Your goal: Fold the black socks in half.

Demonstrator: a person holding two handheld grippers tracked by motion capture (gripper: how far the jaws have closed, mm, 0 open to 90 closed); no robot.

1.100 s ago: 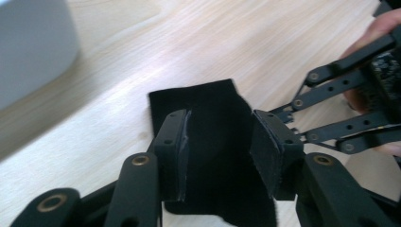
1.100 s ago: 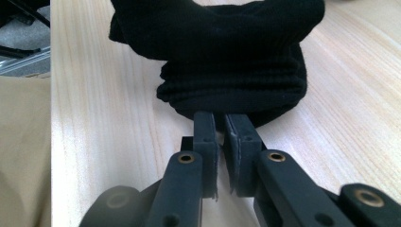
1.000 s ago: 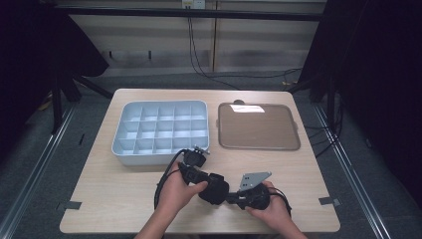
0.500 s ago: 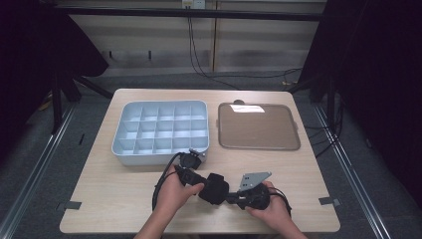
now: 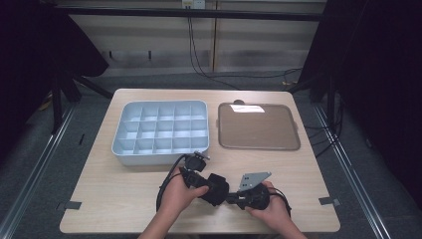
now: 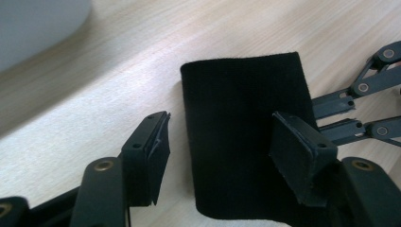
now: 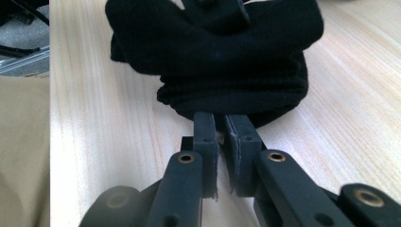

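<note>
Black knitted cloth, folded into a thick wad, lies on the wooden tabletop at about 6 o'clock, between our two hands and short of the containers. Our right gripper has its jaws nearly together, pinching the cloth's near edge. Our left gripper stands with its jaws wide, one to each side of a flat folded panel of the cloth; they have just been opening, and the pads are clear of the fabric, so this side has let go.

We judge the folding to be largely done: the cloth is already a compact bundle, held at one end only. What is left, as far as we can tell, is to square it off or carry it to one of the containers.

The pale blue compartment tray sits at 11 o'clock from the cloth, its grid of cells bare as far as the high view shows. The brown flat tray lies at 1 o'clock, just beside the blue one, with nothing on it but a glare patch near its far edge.
</note>
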